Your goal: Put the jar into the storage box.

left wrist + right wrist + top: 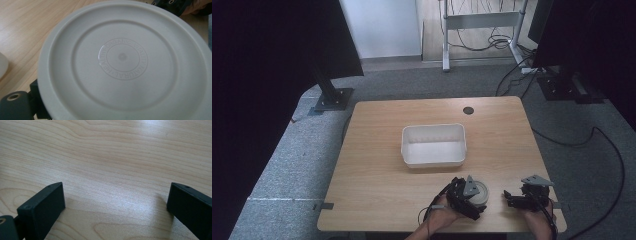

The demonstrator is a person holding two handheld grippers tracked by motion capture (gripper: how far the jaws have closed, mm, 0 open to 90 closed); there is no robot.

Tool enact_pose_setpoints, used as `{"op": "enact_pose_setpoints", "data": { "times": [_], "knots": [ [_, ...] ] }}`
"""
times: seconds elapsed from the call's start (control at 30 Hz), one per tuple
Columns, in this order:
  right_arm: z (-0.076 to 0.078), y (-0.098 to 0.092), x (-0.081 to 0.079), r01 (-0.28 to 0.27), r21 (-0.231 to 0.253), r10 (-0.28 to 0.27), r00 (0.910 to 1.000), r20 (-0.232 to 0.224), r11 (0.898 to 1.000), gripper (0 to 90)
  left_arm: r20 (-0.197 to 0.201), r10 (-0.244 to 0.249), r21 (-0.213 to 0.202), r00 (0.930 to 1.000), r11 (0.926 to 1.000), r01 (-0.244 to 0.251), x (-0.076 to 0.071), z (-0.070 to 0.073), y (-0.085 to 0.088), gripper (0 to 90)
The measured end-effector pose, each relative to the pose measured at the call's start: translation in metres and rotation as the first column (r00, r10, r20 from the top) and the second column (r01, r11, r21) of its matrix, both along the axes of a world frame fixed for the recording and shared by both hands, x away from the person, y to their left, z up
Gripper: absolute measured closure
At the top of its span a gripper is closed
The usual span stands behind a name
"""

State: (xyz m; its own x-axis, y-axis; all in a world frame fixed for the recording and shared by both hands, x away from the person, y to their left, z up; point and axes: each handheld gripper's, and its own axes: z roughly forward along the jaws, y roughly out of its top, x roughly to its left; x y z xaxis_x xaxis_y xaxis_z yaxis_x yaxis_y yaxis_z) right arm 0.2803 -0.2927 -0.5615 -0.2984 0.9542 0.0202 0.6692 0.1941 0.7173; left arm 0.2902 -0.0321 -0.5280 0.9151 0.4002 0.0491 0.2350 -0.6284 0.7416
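A round white plate point(482, 192) with embossed lettering at its centre point(122, 57) lies near the table's front edge. My left gripper point(472, 200) is right at its left side. In the left gripper view one black finger point(15, 103) sits against the plate's rim at the bottom left, and the plate covers the other finger. To the right of the plate my right gripper point(510, 199) rests low over bare wood, pointing left, open with nothing between its fingers point(115, 202).
An empty white rectangular bin point(433, 128) stands in the middle of the wooden table point(377, 165). A dark cable hole point(468, 110) sits near the far edge. Grey carpet, cables and stand feet surround the table.
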Motion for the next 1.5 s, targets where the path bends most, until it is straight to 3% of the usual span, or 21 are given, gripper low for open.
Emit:
{"op": "enact_pose_setpoints", "data": {
  "times": [0.13, 1.03, 1.5],
  "knots": [
    [0.000, 0.000, 0.000, 0.000, 0.000, 0.000, 1.0000, 0.000, 1.000, 1.2, 0.010, 0.005, -0.022, 0.9999, 0.9997, -0.005, 0.001, 0.008, 0.004, 9.6],
    [0.000, 0.000, 0.000, 0.000, -0.001, 0.000, 1.0000, 0.000, 1.000, 1.1, 0.040, 0.048, -0.015, 0.9981, 0.9988, -0.047, 0.031, 0.042, 0.044, 9.6],
    [0.000, 0.000, 0.000, 0.001, 0.000, -0.001, 1.0000, 0.000, 1.000, 1.1, 0.040, 0.098, -0.028, 0.9943, 0.9948, -0.097, 0.051, 0.060, 0.067, 9.7]
  ]
}}
